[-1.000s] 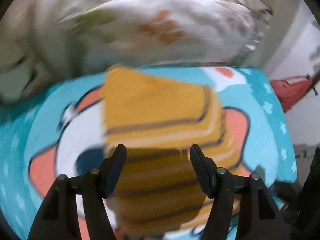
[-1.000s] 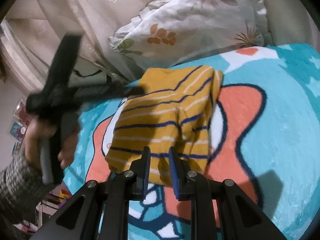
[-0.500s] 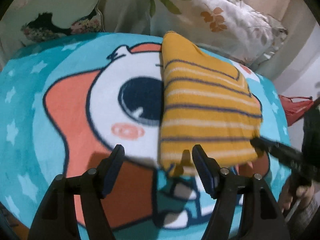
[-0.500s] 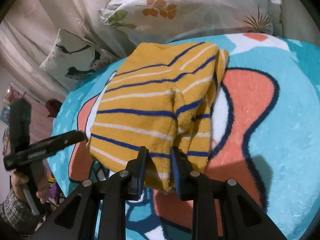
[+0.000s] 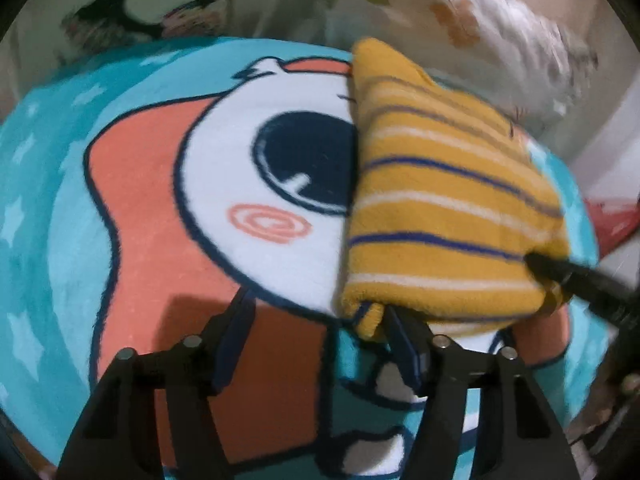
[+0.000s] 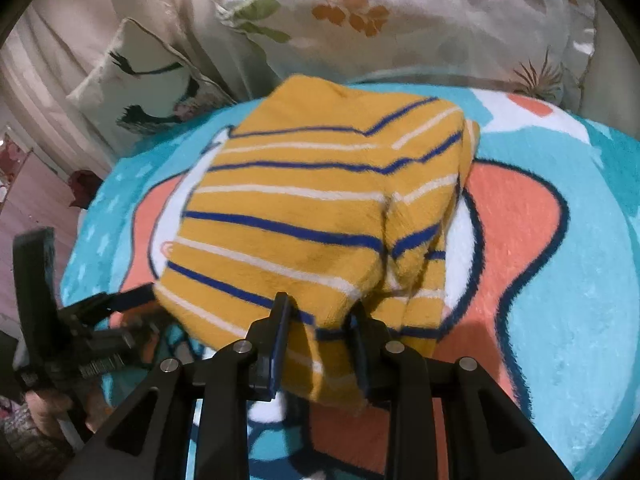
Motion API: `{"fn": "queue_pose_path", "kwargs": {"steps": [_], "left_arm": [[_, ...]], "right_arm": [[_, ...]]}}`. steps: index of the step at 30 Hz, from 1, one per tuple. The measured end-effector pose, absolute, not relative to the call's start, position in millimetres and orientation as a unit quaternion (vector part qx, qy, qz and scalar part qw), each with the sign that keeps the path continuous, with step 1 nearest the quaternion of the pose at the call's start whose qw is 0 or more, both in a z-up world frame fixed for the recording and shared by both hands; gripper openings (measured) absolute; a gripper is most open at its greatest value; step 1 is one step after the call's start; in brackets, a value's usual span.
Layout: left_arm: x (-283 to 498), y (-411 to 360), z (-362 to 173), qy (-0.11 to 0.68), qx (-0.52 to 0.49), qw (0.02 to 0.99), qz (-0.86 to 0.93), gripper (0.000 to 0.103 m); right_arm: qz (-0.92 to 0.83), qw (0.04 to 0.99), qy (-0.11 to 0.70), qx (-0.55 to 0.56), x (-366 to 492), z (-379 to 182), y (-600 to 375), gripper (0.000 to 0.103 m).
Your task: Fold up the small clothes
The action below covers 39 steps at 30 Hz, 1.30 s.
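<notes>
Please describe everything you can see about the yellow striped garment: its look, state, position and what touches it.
The yellow striped garment looks like soft, fleecy knit, mustard yellow with thin blue and white stripes. It is folded into a thick, roughly rectangular bundle and lies on the cartoon blanket, near the pillows. Its right side bunches into loose folds. The right gripper has its near edge between its fingers. The left gripper is open at the near left corner, one finger touching the hem.

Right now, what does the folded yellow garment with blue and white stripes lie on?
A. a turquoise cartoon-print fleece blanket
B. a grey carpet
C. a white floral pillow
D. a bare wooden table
A: the folded yellow garment lies on the turquoise cartoon-print blanket; the floral pillow sits behind it.
</notes>
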<state>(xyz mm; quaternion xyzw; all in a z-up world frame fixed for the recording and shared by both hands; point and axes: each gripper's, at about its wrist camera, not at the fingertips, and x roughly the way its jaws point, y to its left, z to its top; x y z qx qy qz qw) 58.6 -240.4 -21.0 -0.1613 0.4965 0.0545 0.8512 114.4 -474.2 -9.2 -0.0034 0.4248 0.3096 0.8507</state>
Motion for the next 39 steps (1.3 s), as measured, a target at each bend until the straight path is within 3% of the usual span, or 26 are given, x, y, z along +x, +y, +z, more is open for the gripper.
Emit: {"fn": "queue_pose_path", "kwargs": {"steps": [6,7,8,9,11,13,15,16,27,30,31,33,35,39], "left_arm": [[45.7,-231.6,-19.8,0.497,-0.167,0.847,0.088,0.057],[42.5,-227.8,-19.6,0.497,-0.175,0.845,0.096,0.051],[39.3,-220.7,-19.8,0.499,-0.171,0.840,0.127,0.019],[36.8,-209.8,-20.8,0.501,-0.173,0.834,0.152,0.001],[31.0,-181.7,-22.8,0.498,-0.241,0.820,0.145,0.001],[29.2,-175.3,-14.7,0.493,-0.254,0.823,0.125,0.009],[30.1,-187.5,-1.3,0.483,-0.209,0.845,0.102,0.040],[30.5,-195.0,2.1,0.478,-0.194,0.852,0.088,0.044],[64.9,-264.9,-16.5,0.500,-0.098,0.860,-0.023,0.055],[68.3,-268.7,-21.9,0.510,-0.087,0.856,-0.016,0.056],[69.8,-265.9,-23.1,0.509,-0.093,0.856,-0.010,0.052],[70.8,-254.7,-21.3,0.511,-0.120,0.851,0.005,0.033],[69.3,-246.7,-20.9,0.512,-0.156,0.844,-0.007,0.023],[63.5,-250.5,-21.6,0.515,-0.166,0.841,-0.009,0.018]], "right_arm": [[0.312,0.847,0.431,-0.007,119.0,-14.3,-472.9,0.032],[0.312,0.846,0.432,-0.006,119.9,-15.0,-473.0,0.032],[0.311,0.846,0.433,-0.004,121.4,-15.8,-473.1,0.032],[0.309,0.846,0.433,-0.002,122.6,-16.5,-473.6,0.032],[0.314,0.843,0.436,0.010,125.3,-18.6,-476.4,0.032],[0.318,0.841,0.437,0.019,126.8,-20.1,-479.1,0.033],[0.320,0.840,0.437,0.024,128.1,-20.7,-480.0,0.033],[0.320,0.840,0.438,0.025,128.3,-20.8,-480.1,0.033],[0.324,0.839,0.437,0.022,129.0,-20.3,-477.6,0.035],[0.327,0.837,0.439,0.025,129.8,-20.2,-478.4,0.035],[0.326,0.836,0.440,0.025,129.3,-18.9,-479.1,0.035],[0.321,0.842,0.433,0.029,121.1,-10.2,-482.0,0.036],[0.328,0.856,0.400,0.010,101.8,5.7,-479.4,0.038],[0.357,0.860,0.362,-0.044,75.8,25.8,-456.3,0.039]]}}
